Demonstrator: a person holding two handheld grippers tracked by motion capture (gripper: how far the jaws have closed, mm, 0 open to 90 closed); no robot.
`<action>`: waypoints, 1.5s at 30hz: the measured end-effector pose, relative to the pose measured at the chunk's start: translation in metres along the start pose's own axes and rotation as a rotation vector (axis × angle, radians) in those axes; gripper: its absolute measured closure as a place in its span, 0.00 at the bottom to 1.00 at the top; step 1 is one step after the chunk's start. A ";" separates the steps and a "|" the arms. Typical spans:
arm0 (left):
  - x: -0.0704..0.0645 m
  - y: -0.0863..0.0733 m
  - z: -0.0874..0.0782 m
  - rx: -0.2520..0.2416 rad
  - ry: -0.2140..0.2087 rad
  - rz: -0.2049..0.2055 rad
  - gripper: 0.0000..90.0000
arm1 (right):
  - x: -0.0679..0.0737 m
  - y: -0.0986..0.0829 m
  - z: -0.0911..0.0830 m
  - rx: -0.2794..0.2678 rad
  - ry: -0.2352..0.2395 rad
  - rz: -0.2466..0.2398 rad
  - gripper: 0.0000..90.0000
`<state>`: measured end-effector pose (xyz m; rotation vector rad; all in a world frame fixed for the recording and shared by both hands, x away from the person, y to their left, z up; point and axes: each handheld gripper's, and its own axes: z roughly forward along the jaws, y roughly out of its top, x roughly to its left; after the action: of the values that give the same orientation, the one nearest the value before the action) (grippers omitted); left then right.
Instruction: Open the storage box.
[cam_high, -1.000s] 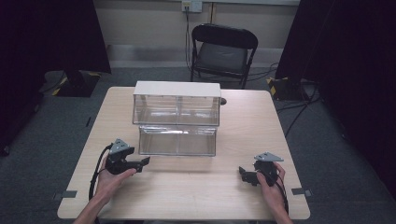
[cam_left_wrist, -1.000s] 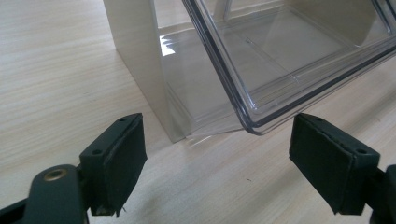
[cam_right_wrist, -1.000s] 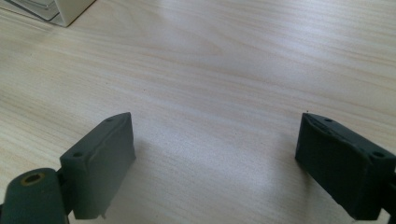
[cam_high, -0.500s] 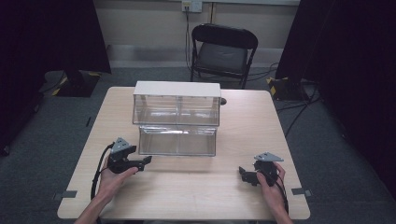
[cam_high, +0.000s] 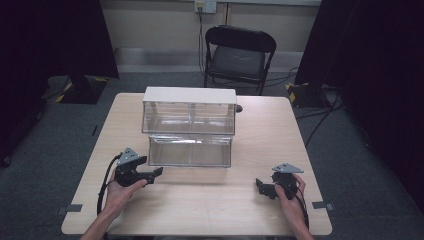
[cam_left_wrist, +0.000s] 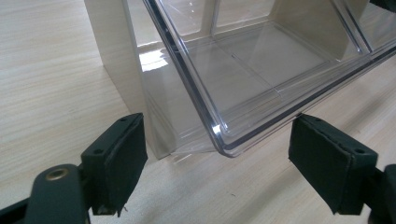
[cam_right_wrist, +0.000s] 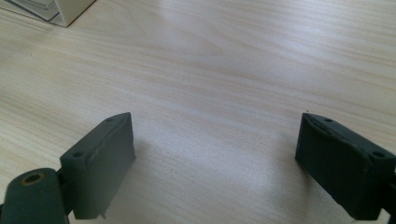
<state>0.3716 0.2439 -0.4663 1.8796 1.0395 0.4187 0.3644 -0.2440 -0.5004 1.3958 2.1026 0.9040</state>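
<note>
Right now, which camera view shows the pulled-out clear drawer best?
The high view: the whole clear drawer shows under the cabinet. The left gripper view has just its near corner; the right gripper view, only a cabinet corner.

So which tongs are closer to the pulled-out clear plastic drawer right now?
Left. The left tongs sit open just off the clear plastic drawer's front left corner; the right tongs sit open over bare table, well off its right end.

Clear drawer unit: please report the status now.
Left gripper open at the pulled-out lower drawer corner. Right gripper open over bare table. Nothing in the way.
</note>
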 end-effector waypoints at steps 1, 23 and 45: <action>-0.001 0.000 -0.001 -0.007 -0.001 0.001 0.20 | 0.000 0.000 0.000 0.000 0.000 0.000 0.12; -0.001 0.001 -0.007 -0.018 -0.001 0.010 0.22 | 0.000 0.000 0.000 0.001 0.000 0.000 0.12; -0.001 0.004 -0.009 -0.044 -0.006 -0.002 0.21 | 0.000 0.000 0.000 0.003 0.007 0.001 0.12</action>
<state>0.3667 0.2472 -0.4583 1.8394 1.0210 0.4314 0.3645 -0.2441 -0.5003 1.3974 2.1096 0.9074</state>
